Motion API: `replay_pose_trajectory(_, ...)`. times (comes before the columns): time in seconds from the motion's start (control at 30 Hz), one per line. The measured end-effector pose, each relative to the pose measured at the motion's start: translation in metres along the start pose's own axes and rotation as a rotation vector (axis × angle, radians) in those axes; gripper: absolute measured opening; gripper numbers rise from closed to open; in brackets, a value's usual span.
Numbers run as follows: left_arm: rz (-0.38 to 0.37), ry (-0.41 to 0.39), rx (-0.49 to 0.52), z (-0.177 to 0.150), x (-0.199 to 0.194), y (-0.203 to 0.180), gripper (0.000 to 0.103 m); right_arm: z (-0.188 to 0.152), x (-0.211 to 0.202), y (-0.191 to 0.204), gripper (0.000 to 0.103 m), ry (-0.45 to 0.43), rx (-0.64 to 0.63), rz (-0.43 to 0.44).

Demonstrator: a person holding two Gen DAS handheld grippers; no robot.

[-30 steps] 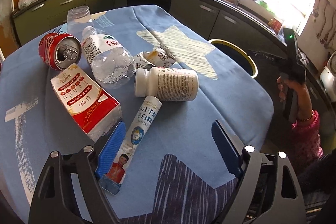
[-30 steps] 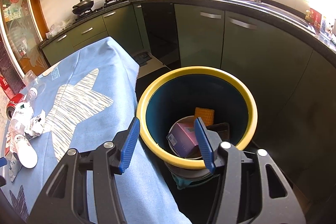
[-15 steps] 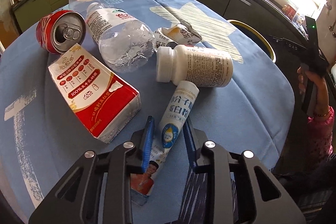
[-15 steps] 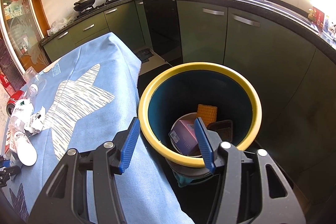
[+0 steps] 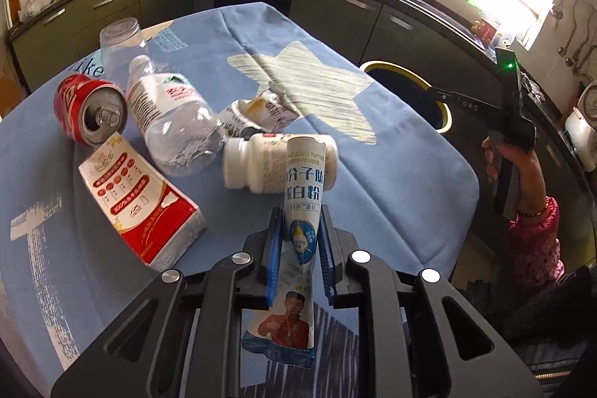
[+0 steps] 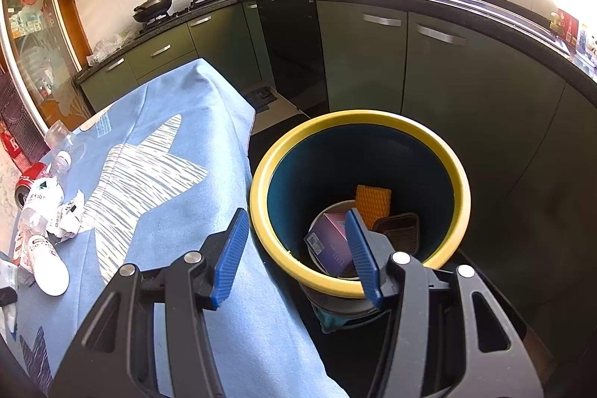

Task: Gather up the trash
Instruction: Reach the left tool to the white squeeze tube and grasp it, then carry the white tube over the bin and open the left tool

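Observation:
My left gripper (image 5: 298, 241) is shut on a white and blue protein powder sachet (image 5: 303, 196) and holds it lifted above the blue tablecloth (image 5: 391, 181). On the cloth lie a white pill bottle (image 5: 253, 163), a crushed water bottle (image 5: 171, 122), a red can (image 5: 89, 110), a red and white carton (image 5: 138, 200) and a crumpled wrapper (image 5: 257, 114). My right gripper (image 6: 294, 252) is open and empty above the near rim of the yellow-rimmed trash bin (image 6: 459, 174), which also shows in the left wrist view (image 5: 444, 107). The bin holds a purple box (image 6: 328, 245) and other trash.
A clear plastic cup (image 5: 119, 40) stands at the table's far left. Dark green kitchen cabinets (image 6: 466, 69) curve round behind the bin. The table edge (image 6: 250, 137) lies just left of the bin. The person's right hand and gripper (image 5: 511, 137) show beyond the table.
My left gripper closed on the sachet and lifted it off the cloth. My right gripper stayed open over the bin, barely moving.

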State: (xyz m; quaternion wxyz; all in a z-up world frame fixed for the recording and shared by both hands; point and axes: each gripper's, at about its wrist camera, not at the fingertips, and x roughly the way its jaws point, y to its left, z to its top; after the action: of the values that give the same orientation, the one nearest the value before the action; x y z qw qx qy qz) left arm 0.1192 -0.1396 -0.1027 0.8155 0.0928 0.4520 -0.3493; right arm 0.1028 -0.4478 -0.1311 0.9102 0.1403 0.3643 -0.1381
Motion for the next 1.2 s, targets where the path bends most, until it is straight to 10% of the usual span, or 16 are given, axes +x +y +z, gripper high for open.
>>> replay_pose_trajectory(0.43,-0.142,-0.041,0.131,0.099,0.033,-0.084,0.019,0.005,-0.029,-0.055,0.051,-0.089,0.09,-0.035)
replay_pose_trajectory(1.0,-0.199,0.105,0.213,0.228,0.243,-0.24,0.02,-0.007,-0.029,-0.131,0.053,-0.076,0.222,-0.041)
replay_pose_trajectory(1.07,-0.162,0.108,0.196,0.233,0.259,-0.245,0.046,-0.007,-0.027,-0.133,0.056,-0.075,0.223,-0.035)
replay_pose_trajectory(1.2,-0.143,0.068,0.146,0.235,0.256,-0.243,0.061,-0.006,-0.025,-0.133,0.056,-0.068,0.217,-0.04)
